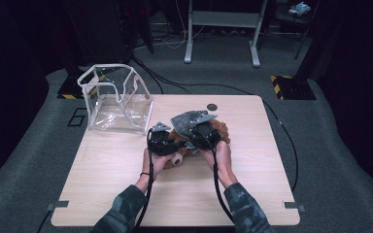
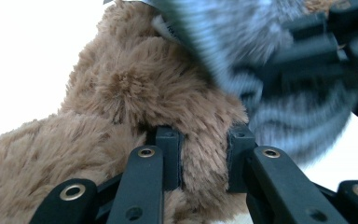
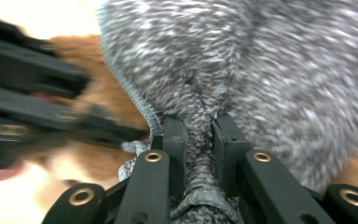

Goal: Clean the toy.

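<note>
Mid-surface: fluffy brown plush toy (image 2: pixel 135 93), speckled grey knitted garment (image 3: pixel 261 70) draped on top. Left gripper (image 2: pixel 204 161) clenched on brown fur; right gripper (image 3: pixel 199 154) pinching bunched knit. Step likely dressing or undressing toy. Next: hold body firm, draw knit steadily.

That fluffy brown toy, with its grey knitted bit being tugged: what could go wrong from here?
1. The right gripper pinches only a thin fold of the grey knit garment; it could slip free or stretch.
2. The left gripper clamps mostly fur of the plush toy, so the toy might pull out.
</note>
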A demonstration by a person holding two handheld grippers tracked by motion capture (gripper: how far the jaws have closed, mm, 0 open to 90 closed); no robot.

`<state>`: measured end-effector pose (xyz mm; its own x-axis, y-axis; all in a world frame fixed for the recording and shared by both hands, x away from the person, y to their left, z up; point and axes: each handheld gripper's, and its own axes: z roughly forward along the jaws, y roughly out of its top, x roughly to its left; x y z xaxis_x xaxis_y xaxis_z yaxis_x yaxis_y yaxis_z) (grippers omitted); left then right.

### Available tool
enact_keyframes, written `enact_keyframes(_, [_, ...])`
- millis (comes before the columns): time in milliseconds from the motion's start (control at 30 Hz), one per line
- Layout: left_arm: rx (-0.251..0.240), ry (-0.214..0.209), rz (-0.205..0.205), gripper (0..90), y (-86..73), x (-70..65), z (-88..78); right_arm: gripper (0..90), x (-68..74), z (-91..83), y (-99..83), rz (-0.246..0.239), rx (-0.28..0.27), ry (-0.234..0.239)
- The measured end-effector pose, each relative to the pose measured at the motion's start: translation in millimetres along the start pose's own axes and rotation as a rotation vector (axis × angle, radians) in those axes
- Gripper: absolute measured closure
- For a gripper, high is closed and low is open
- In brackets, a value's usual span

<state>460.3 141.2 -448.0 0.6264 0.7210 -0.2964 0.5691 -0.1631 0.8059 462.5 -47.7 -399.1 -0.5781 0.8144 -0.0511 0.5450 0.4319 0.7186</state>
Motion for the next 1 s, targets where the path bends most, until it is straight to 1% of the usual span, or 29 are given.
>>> enact_keyframes(33, [0.0, -0.002, 0.001, 73.0, 0.1, 0.2, 0.2, 77.9, -7.0, -1.5, -1.4, 0.021, -0.004, -0.015])
enact_keyframes(67, [0.001, -0.003, 0.001, 73.1, 0.1, 0.2, 0.2, 77.9, -14.1, -3.9, -2.7, 0.031, -0.002, -0.034])
enact_keyframes(100, [0.0, -0.003, 0.001, 73.1, 0.1, 0.0, 0.4, 78.0, -21.5, -6.8, -4.1, 0.04, -0.004, -0.062])
enact_keyframes(200, [0.002, -0.005, -0.001, 73.1, 0.5, 0.8, 0.2, 78.0, -45.8, -15.8, -9.3, 0.1, 0.0, -0.143])
enact_keyframes(233, [0.003, -0.007, 0.003, 73.1, 0.9, 1.3, 0.5, 78.0, -54.8, -17.6, -11.8, 0.126, -0.007, -0.152])
enact_keyframes(267, [0.004, -0.002, 0.002, 73.1, 1.1, 0.7, 0.7, 78.0, -62.2, -19.9, -14.3, 0.149, -0.001, -0.16])
enact_keyframes(300, [0.005, 0.0, 0.0, 73.0, 1.4, 0.4, 0.8, 77.9, -67.1, -21.0, -16.4, 0.163, -0.007, -0.176])
enact_keyframes(333, [0.006, 0.0, -0.001, 73.0, 1.6, 0.5, 1.0, 77.9, -69.7, -22.8, -17.7, 0.174, -0.01, -0.181])
enact_keyframes(367, [0.009, 0.002, 0.002, 73.0, 1.8, 0.6, 1.1, 77.9, -69.9, -25.5, -18.3, 0.178, -0.016, -0.167])
enact_keyframes(400, [0.009, 0.002, 0.003, 73.0, 1.9, 1.0, 1.3, 77.9, -65.7, -27.4, -17.6, 0.175, -0.027, -0.157])
enact_keyframes(433, [0.009, -0.001, 0.008, 73.0, 2.1, 1.6, 1.7, 78.0, -58.3, -29.0, -15.8, 0.156, -0.037, -0.134])
enact_keyframes(467, [0.009, -0.001, 0.009, 73.0, 2.2, 1.7, 2.1, 77.9, -49.7, -29.4, -13.3, 0.134, -0.057, -0.096])
enact_keyframes(500, [0.01, -0.001, 0.009, 73.0, 2.4, 1.4, 2.4, 77.9, -39.1, -28.3, -10.0, 0.111, -0.064, -0.06])
enact_keyframes(533, [0.012, 0.004, 0.005, 73.0, 2.5, 0.4, 2.3, 77.9, -26.5, -25.5, -6.5, 0.088, -0.061, -0.037])
enact_keyframes(567, [0.018, 0.005, 0.005, 73.0, 2.4, -0.3, 1.9, 77.9, -15.5, -20.3, -3.1, 0.055, -0.06, -0.012])
enact_keyframes(600, [0.02, 0.005, 0.007, 73.0, 2.3, -0.4, 1.7, 77.9, -6.4, -14.2, -0.5, 0.041, -0.047, 0.011])
enact_keyframes(633, [0.021, 0.005, 0.008, 73.0, 2.1, -0.1, 1.5, 77.9, -0.4, -7.3, 1.6, 0.017, -0.037, 0.019])
enact_keyframes(667, [0.021, 0.003, 0.006, 73.0, 2.0, 0.6, 1.4, 77.9, 3.3, -1.6, 2.6, 0.016, -0.023, 0.019])
enact_keyframes(700, [0.017, 0.0, 0.003, 73.0, 1.8, 1.5, 1.3, 78.0, 1.9, 2.9, 2.9, 0.012, -0.022, 0.013])
enact_keyframes(767, [0.015, -0.003, -0.006, 73.1, 1.6, 2.8, 1.4, 78.0, -9.1, 3.9, 1.8, 0.038, -0.026, 0.009])
enact_keyframes(833, [0.017, -0.006, 0.001, 73.1, 1.7, 3.2, 1.4, 78.0, -24.2, -2.5, -0.9, 0.083, -0.023, -0.024])
enact_keyframes(900, [0.018, -0.006, 0.003, 73.1, 1.9, 2.9, 1.6, 78.0, -45.6, -9.8, -5.7, 0.123, -0.028, -0.064])
enact_keyframes(967, [0.02, -0.006, 0.002, 73.0, 2.7, 3.8, 1.8, 78.1, -66.8, -13.8, -12.2, 0.174, -0.023, -0.099])
enact_keyframes(1000, [0.02, -0.004, -0.002, 73.0, 3.1, 4.0, 2.1, 78.1, -74.5, -14.8, -15.2, 0.198, -0.012, -0.113])
